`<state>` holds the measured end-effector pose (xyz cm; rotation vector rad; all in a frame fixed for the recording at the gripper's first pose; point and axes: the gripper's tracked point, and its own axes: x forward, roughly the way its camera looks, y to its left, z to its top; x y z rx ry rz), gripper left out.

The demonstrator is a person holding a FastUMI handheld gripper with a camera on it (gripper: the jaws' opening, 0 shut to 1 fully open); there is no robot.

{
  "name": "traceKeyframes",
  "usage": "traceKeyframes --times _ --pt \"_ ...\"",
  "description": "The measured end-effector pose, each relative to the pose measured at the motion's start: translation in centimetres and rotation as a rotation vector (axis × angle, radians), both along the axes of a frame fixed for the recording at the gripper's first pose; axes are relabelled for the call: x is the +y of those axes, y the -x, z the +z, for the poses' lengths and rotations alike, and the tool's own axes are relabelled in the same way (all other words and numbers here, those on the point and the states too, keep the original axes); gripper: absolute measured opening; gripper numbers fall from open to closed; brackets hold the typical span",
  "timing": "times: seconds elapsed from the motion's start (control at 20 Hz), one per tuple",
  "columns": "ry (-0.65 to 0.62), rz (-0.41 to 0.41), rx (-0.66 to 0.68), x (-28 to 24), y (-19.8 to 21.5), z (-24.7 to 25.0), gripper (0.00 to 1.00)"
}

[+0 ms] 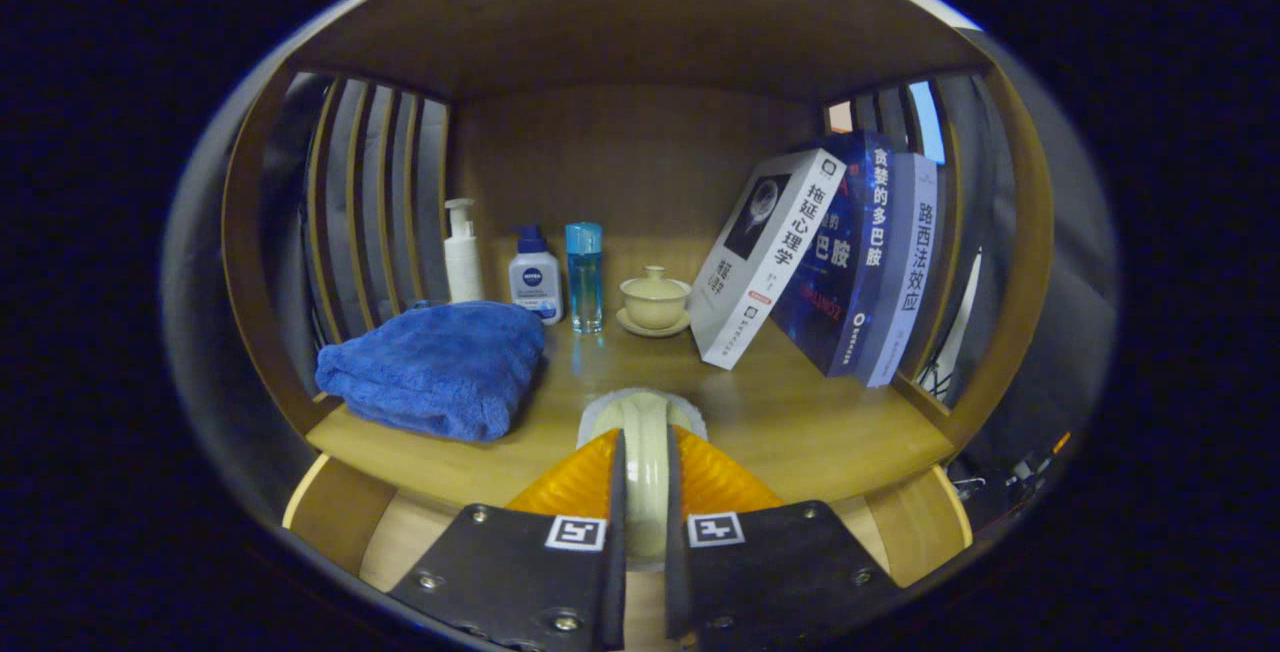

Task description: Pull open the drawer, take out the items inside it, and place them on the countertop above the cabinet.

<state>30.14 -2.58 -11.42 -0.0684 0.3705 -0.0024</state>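
Observation:
My gripper [645,440] is shut on a cream, round-edged piece of crockery [643,410], held on edge between both fingers. Its rim pokes out just past the fingertips. It hangs over the front edge of the wooden countertop [800,427], a shelf-like bay with a wooden back and roof. I cannot tell whether it touches the surface. Under the countertop's front edge, beside my fingers, shows a paler wooden surface [405,542], maybe the drawer.
On the countertop a folded blue towel [435,367] lies ahead on the left. Along the back stand a white pump bottle [462,252], a small white bottle [535,277], a clear blue bottle [584,277] and a lidded tea bowl [655,300]. Three books [830,262] lean right. Slatted sides enclose the bay.

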Motion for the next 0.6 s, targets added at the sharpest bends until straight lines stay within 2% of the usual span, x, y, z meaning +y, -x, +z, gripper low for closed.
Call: traceKeyframes --times 0.3,0.6 --pt "0.06 -0.04 -0.046 -0.3 -3.2 -0.6 0.19" --pt "0.019 -0.108 -0.09 -0.6 -5.4 -0.6 0.19"
